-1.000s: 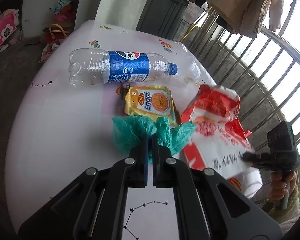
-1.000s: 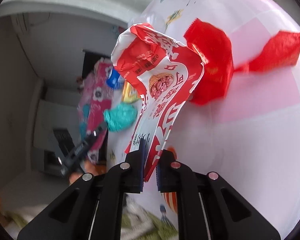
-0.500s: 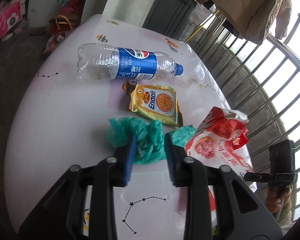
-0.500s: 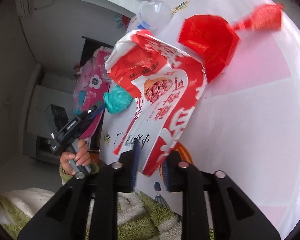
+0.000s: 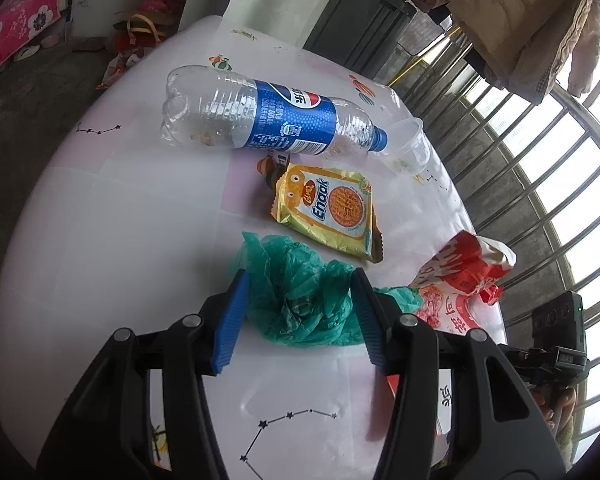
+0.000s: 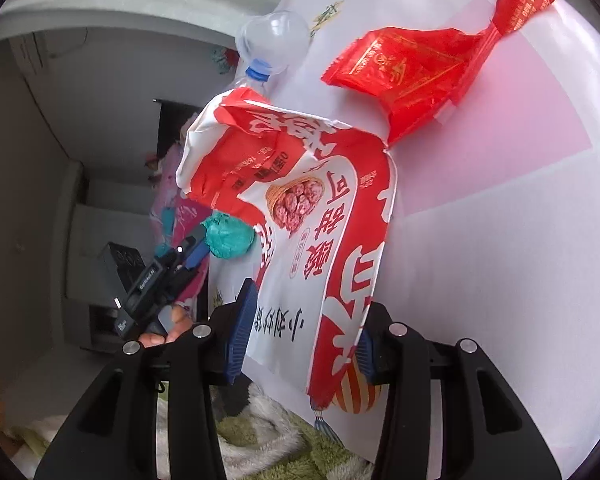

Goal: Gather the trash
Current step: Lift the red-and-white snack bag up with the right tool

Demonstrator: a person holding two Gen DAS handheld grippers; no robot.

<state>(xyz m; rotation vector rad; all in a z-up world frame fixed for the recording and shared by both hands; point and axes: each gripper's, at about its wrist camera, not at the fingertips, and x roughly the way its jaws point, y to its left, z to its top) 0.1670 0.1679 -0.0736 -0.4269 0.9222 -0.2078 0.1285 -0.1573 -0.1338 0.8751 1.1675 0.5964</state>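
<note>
left gripper (image 5: 298,312): we see the jaws spreading; green plastic bag (image 5: 300,304) sits between the blue pads, the pads look clear of it or barely brushing, not pinching.
right gripper (image 6: 300,328): jaws spreading too; red-and-white snack bag (image 6: 312,220) lies between the pads with its near end over them, we see no squeeze on it.
green bag location: on the table (image 5: 120,220), near the front, crumpled, one tail touching the snack bag's edge.
snack bag location: right front of the table by the edge, top end folded and standing up.
neighbours, left view: yellow biscuit packet (image 5: 332,210) just behind the green bag; clear bottle with blue label (image 5: 268,114) lying on its side further back, cap toward a small clear cup (image 5: 410,146).
neighbours, right view: red wrapper (image 6: 420,68) just behind the snack bag, touching its far corner.
in the way: for us, the packet crowds the far side of the green bag; the red wrapper crowds the snack bag.
edges: table rim curves close on the right; window bars (image 5: 540,160) beyond it.
open room: bare tabletop left of the green bag and right of the snack bag.
</note>
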